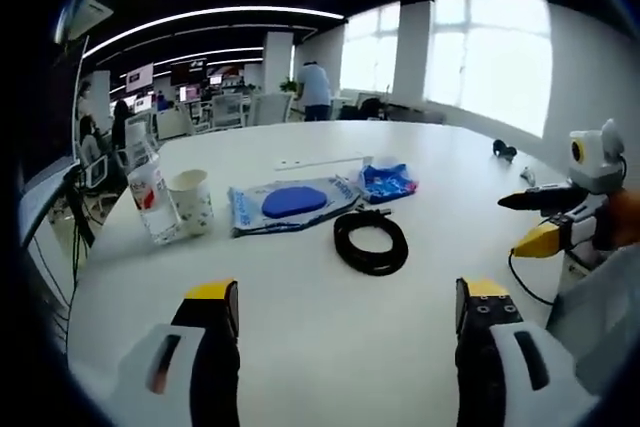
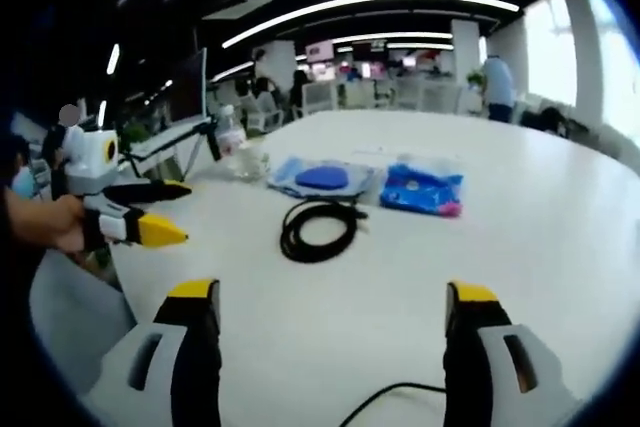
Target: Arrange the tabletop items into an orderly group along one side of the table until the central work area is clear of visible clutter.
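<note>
A coiled black cable [image 1: 371, 240] lies mid-table, with a clear pack holding a blue oval pad [image 1: 290, 202] just behind it and a blue packet [image 1: 386, 182] to that pack's right. A plastic bottle [image 1: 150, 197] and a paper cup [image 1: 192, 202] stand at the left. My left gripper [image 1: 348, 297] is open over bare table, short of the cable. My right gripper [image 1: 518, 224] enters from the right, open and holding nothing. In the right gripper view the cable [image 2: 318, 229], the pad pack [image 2: 322, 178], the packet [image 2: 422, 190] and the bottle [image 2: 232, 142] lie beyond my open right gripper [image 2: 332, 292]; the left gripper [image 2: 180, 212] hovers open at the left.
A white strip [image 1: 320, 161] and a small dark object [image 1: 504, 150] lie farther back on the round white table [image 1: 300, 347]. A thin black wire [image 2: 400, 397] crosses the near edge. Office chairs, desks and people stand beyond the table.
</note>
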`<act>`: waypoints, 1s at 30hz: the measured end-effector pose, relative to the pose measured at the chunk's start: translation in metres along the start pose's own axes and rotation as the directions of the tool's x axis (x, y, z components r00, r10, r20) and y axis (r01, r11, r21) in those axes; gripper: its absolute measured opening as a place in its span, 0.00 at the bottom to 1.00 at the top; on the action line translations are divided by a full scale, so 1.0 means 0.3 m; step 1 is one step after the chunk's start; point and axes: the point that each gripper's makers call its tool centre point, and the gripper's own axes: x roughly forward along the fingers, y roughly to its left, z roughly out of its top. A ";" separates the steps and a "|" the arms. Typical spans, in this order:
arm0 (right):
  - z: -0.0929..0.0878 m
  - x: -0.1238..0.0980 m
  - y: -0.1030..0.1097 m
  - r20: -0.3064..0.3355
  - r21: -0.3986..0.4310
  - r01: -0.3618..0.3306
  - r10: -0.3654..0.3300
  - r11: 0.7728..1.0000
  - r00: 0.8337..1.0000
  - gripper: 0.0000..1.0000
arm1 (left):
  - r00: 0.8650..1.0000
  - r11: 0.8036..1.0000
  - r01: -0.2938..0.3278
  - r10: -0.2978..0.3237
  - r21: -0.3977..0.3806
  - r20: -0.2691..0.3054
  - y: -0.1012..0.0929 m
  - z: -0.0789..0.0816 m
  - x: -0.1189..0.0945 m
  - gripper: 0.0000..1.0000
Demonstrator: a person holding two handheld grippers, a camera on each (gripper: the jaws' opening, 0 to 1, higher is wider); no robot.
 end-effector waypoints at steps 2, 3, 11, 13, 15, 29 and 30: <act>-0.003 -0.009 0.005 0.000 0.002 -0.001 0.001 1.000 1.000 0.94 | 1.000 1.000 -0.003 0.003 0.022 0.002 -0.006 -0.004 -0.015 0.90; -0.003 -0.014 0.009 0.003 0.003 -0.003 0.003 1.000 1.000 0.94 | 1.000 0.999 -0.003 0.003 0.047 -0.001 -0.010 -0.009 -0.027 0.90; -0.011 -0.055 0.034 0.020 -0.001 -0.011 0.011 1.000 1.000 0.97 | 1.000 0.999 0.002 -0.002 0.033 0.016 -0.031 -0.023 -0.085 0.95; -0.011 -0.063 0.038 0.019 -0.009 -0.010 0.010 1.000 1.000 0.98 | 1.000 0.999 -0.003 0.002 0.035 0.021 -0.032 -0.023 -0.100 0.95; -0.011 -0.070 0.043 0.025 -0.011 -0.013 0.014 1.000 1.000 0.98 | 1.000 1.000 -0.007 0.006 0.031 0.020 -0.030 -0.026 -0.111 0.96; 0.039 -0.112 0.079 0.087 -0.028 -0.019 0.021 0.999 0.996 1.00 | 0.996 0.998 -0.051 0.049 0.024 0.076 -0.007 0.019 -0.189 0.98; 0.044 -0.117 0.081 0.093 -0.031 -0.017 0.019 0.999 0.995 0.99 | 0.996 0.998 -0.052 0.050 0.025 0.079 -0.007 0.022 -0.194 0.98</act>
